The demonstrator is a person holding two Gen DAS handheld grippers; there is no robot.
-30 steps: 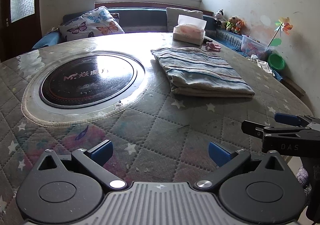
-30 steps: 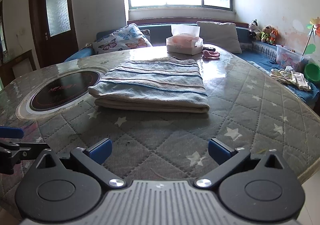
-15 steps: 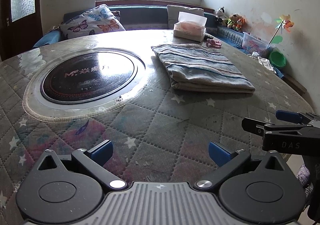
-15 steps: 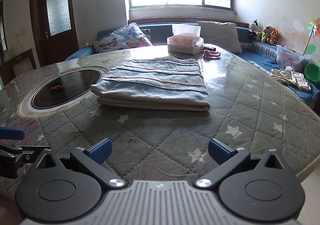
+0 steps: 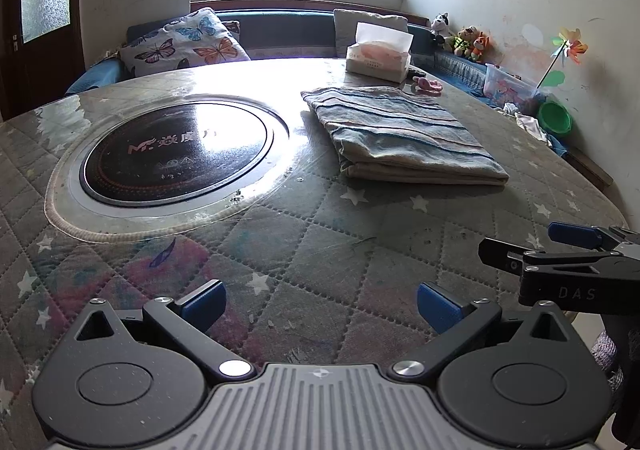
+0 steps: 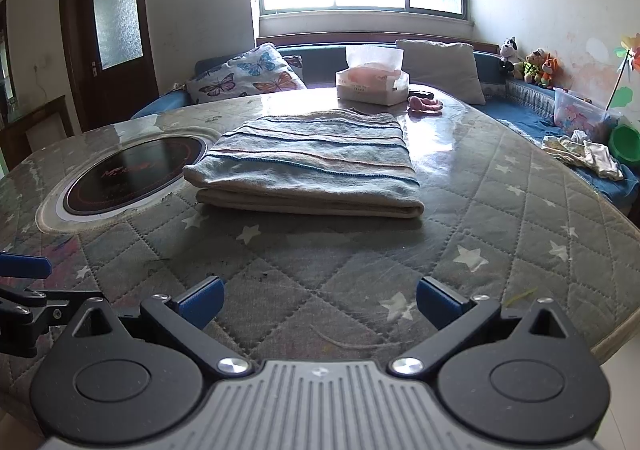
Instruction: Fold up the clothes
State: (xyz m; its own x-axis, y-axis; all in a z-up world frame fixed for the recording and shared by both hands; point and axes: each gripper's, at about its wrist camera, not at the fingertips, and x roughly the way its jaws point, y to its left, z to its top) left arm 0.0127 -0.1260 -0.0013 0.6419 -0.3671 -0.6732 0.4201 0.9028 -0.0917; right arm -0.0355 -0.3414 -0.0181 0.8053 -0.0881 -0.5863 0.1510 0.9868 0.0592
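A striped blue-grey garment (image 5: 396,136) lies folded into a flat rectangle on the quilted round table (image 5: 304,250); it also shows in the right wrist view (image 6: 312,166). My left gripper (image 5: 320,308) is open and empty, held over the table's near edge, well short of the garment. My right gripper (image 6: 318,300) is open and empty too, near the front edge, with the folded garment straight ahead and apart from it. The right gripper shows at the right edge of the left wrist view (image 5: 560,254). One left gripper finger (image 6: 24,266) shows at the left edge of the right wrist view.
A round black induction hob (image 5: 176,152) is set in the table left of the garment. A tissue box (image 5: 378,58) and a small pink item (image 5: 428,84) sit at the far side. A bench with cushions (image 6: 248,78), soft toys and loose clothes (image 6: 584,154) runs behind and right.
Both grippers have drawn slightly back and risen a little from the table, staying open. The folded garment has not moved.
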